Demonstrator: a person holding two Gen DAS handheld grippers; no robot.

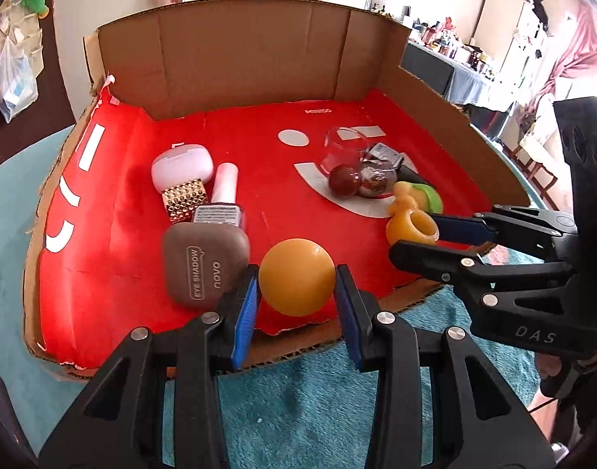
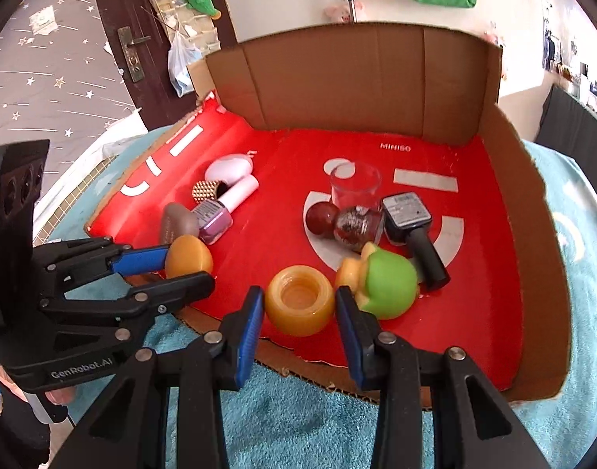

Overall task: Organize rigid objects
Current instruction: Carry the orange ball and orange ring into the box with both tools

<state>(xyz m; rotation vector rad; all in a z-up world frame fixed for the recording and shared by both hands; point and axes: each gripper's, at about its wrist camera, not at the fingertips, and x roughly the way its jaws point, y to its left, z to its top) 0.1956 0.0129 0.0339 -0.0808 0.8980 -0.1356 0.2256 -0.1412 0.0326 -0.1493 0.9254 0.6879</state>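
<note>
While your left gripper (image 1: pixel 297 287) clamps the orange dome (image 1: pixel 297 276) at the red tray's (image 1: pixel 114 258) 6 o'clock edge and your right gripper (image 2: pixel 300 308) pinches the hollow orange cup (image 2: pixel 300 305), treat both as light, rigid, likely slick, so squeeze the widest girth.

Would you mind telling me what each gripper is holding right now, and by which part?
The left gripper clamps the orange dome piece across its rounded sides; the right gripper clamps the orange hollow cup piece across its outer wall.
</note>
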